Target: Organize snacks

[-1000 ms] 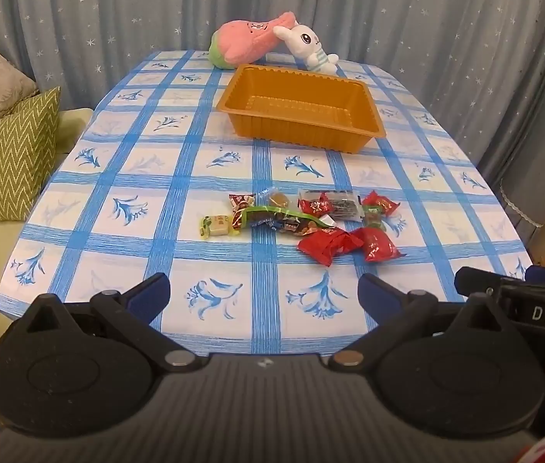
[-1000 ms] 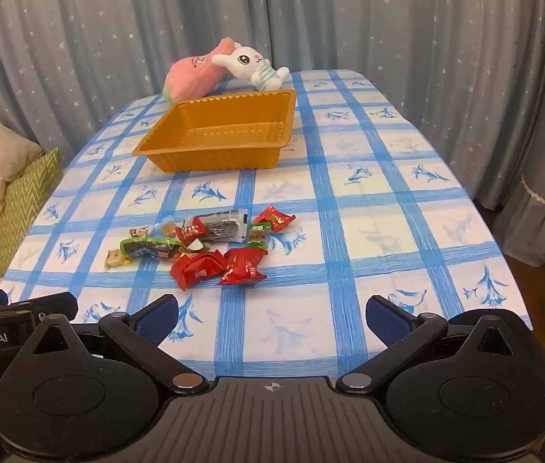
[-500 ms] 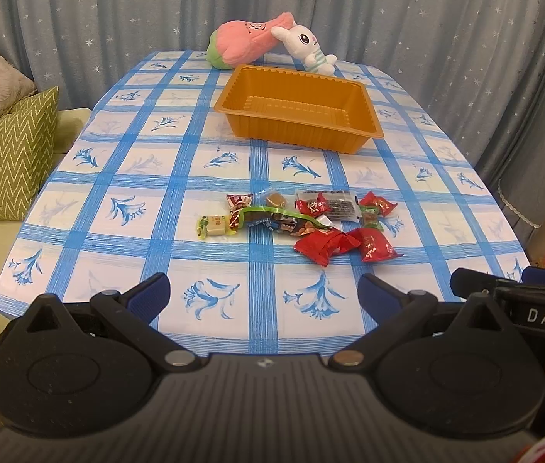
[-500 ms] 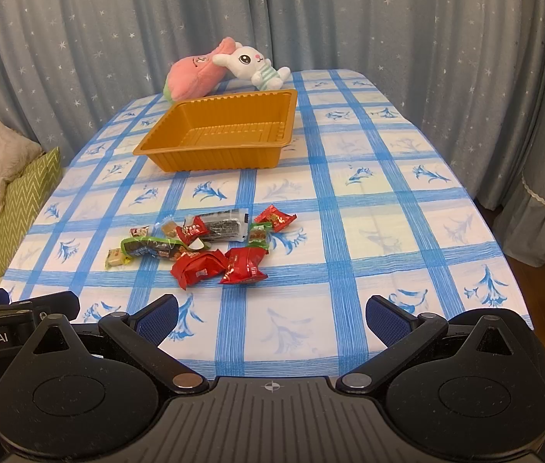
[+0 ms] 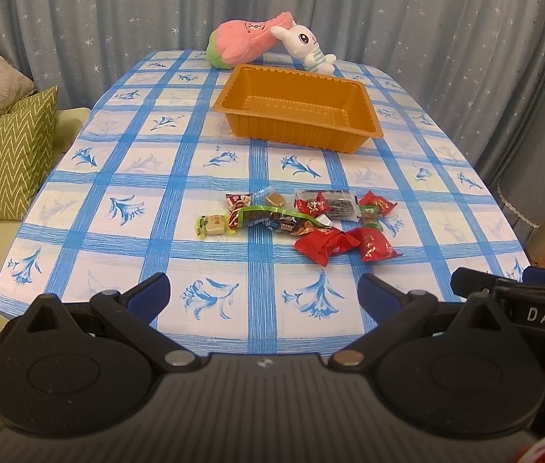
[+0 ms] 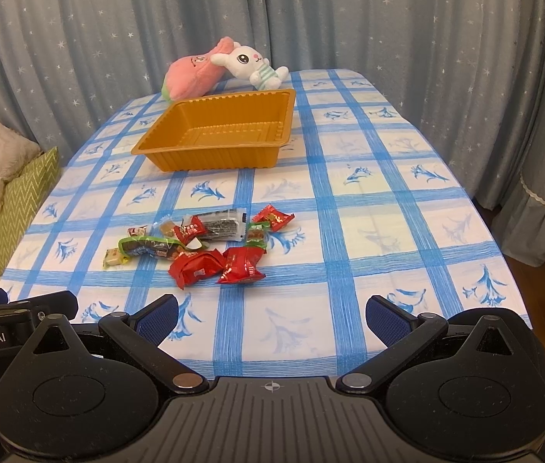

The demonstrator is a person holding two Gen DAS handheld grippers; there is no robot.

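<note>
Snacks lie in a loose cluster mid-counter, two red packets nearest the grippers. Orange tray sits beyond them, apart, empty. Behind the tray: pink plush touching white rabbit plush. Counter carries a blue-checked cloth. Cushions at left. Left gripper and right gripper both spread wide, holding nothing, over the near edge; path to the snacks unobstructed.

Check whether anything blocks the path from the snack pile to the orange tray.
Nothing visible does. Only bare tablecloth lies between the snack pile and the orange tray. The plush toys sit behind the tray.
</note>
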